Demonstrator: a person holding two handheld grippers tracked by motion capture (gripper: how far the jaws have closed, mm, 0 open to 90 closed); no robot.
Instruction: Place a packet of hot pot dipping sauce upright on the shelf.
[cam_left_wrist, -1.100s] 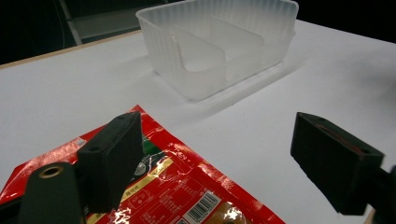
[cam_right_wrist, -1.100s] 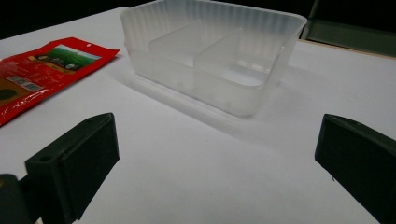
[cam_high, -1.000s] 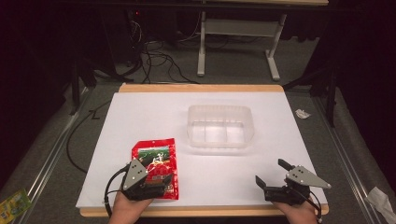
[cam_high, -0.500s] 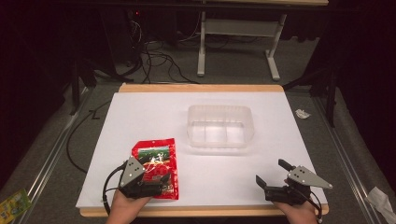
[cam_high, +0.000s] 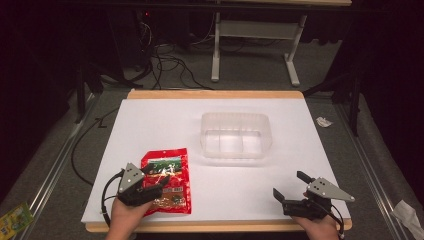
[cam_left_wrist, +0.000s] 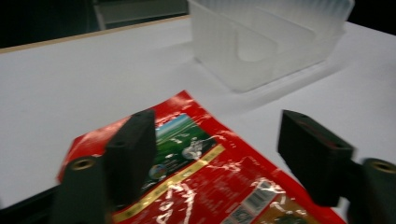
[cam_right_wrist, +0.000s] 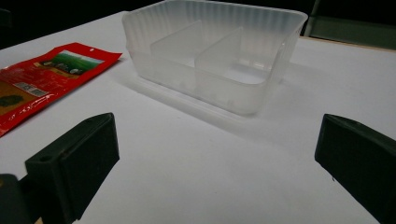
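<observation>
A red snack packet lies flat on the white table near its front left. My left gripper hovers low over the packet's near end. In the left gripper view the packet lies under and between the jaws of the left gripper; they have just been closing but stand apart, with neither pad pressing on it. A clear divided container stands mid-table, seen close in both gripper views. My right gripper rests open at the front right, with nothing between its jaws.
The table's wooden front edge runs just before both hands. Beyond the far edge are a desk frame and cables on the floor. A crumpled paper lies off the right side and a green packet off the left.
My left gripper has shifted a little to the left over the packet, uncovering more of it, and its jaws stand narrower. The right gripper has kept still.
</observation>
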